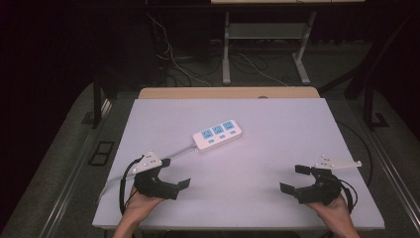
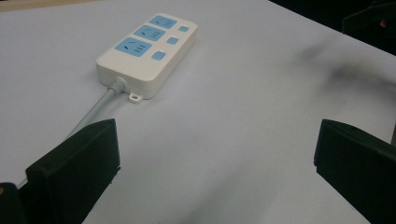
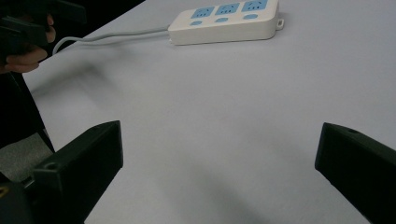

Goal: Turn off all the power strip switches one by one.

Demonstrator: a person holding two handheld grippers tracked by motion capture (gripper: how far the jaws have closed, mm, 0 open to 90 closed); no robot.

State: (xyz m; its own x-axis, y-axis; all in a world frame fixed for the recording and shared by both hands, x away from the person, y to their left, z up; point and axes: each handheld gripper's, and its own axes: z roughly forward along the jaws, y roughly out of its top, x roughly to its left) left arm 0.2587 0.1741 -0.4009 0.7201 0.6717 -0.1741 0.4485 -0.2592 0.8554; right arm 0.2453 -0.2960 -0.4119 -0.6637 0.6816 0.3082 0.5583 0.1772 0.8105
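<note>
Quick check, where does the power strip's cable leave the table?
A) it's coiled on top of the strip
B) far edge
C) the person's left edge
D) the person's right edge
C: in the high view the grey cable runs from the power strip past the left gripper to the left edge of the table.

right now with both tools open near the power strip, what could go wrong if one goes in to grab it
The power strip is wide and smooth, so the left tool might slip off it or push it along the table. Its cord runs toward the left tool and off the table's left edge, so it could snag or tug the strip back.
</note>
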